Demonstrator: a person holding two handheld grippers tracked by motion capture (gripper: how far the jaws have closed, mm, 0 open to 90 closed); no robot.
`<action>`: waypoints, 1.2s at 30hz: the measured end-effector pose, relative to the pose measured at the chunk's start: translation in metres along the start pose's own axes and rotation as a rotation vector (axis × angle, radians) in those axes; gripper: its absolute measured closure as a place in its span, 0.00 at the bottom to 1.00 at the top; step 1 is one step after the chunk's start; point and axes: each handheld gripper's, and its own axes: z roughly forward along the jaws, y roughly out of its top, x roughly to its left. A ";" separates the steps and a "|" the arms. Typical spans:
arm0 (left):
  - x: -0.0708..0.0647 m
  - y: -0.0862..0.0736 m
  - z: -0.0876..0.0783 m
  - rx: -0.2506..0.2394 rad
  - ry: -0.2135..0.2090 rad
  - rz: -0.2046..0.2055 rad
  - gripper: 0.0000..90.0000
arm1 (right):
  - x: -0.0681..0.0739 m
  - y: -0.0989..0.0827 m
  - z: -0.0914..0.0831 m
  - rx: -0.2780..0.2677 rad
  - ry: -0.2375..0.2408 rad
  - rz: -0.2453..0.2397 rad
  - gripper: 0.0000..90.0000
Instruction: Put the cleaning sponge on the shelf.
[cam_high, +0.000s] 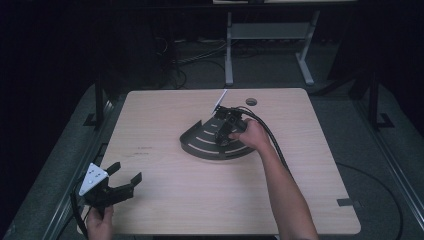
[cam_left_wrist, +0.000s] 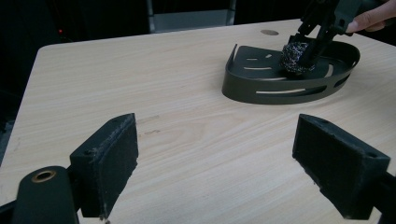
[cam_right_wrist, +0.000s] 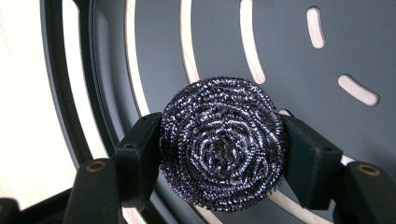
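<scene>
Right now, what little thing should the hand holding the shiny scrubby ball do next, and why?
Probably lower it a touch and open the jaws. The right gripper is clamped on the steel wool ball from both sides, directly over the slotted floor of the dark tray. The left gripper waits open, far off, so it likely isn't needed.

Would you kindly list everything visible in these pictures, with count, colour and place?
Steel wool scourer: one, silvery grey, clamped in the right gripper over the tray.
Slotted tray: one, dark grey, fan-shaped, centre of the table.
Table: one, light wood, with a round hole near its far edge.
Frame with legs: one, pale grey, on the floor beyond the table.
Left gripper: one, black, fingers apart, holding nothing, at the table's near left corner.
Right gripper: one, black, shut on the scourer.
Hands: two, left, right.
</scene>
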 end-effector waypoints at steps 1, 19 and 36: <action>0.000 0.000 0.000 0.000 -0.001 0.000 0.15 | -0.001 0.000 0.001 -0.001 0.002 0.004 0.38; 0.000 0.000 0.000 0.003 -0.001 0.002 0.15 | -0.009 -0.007 0.006 0.002 -0.007 0.057 0.37; 0.001 -0.001 0.001 0.006 0.004 -0.004 0.15 | -0.009 -0.006 0.010 0.003 -0.012 0.052 0.37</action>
